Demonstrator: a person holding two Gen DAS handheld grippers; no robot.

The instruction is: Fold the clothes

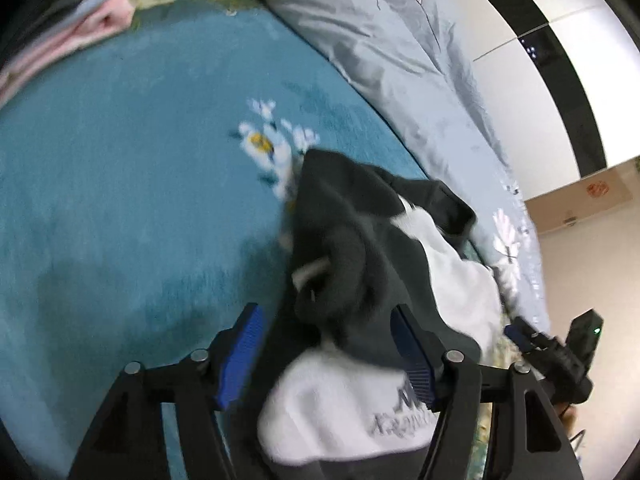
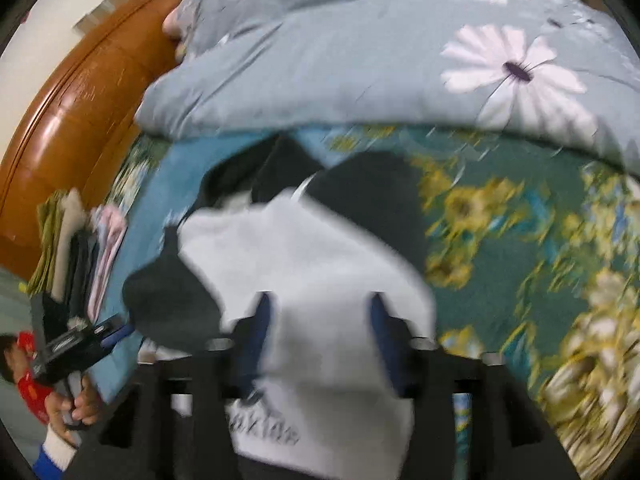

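A dark grey and white sweatshirt (image 1: 360, 240) lies bunched on the teal bedspread (image 1: 120, 200). My left gripper (image 1: 324, 312) is open, its blue pads (image 1: 244, 352) standing either side of the grey folds, with a white printed part just below. In the right wrist view the same sweatshirt (image 2: 304, 264) fills the middle. My right gripper (image 2: 320, 312) is open with white fabric lying between its blue pads (image 2: 380, 324). The right gripper (image 1: 528, 338) shows at the sweatshirt's far edge in the left view. The left gripper (image 2: 108, 332), held by a hand (image 2: 80, 404), shows at the lower left of the right view.
A grey-blue duvet (image 2: 360, 60) with a daisy print is heaped behind the sweatshirt. A stack of folded clothes (image 2: 76, 248) stands at the left by the wooden headboard (image 2: 80, 100); its pink layers (image 1: 80, 28) show at the upper left. A cardboard box (image 1: 580, 196) sits beyond the bed.
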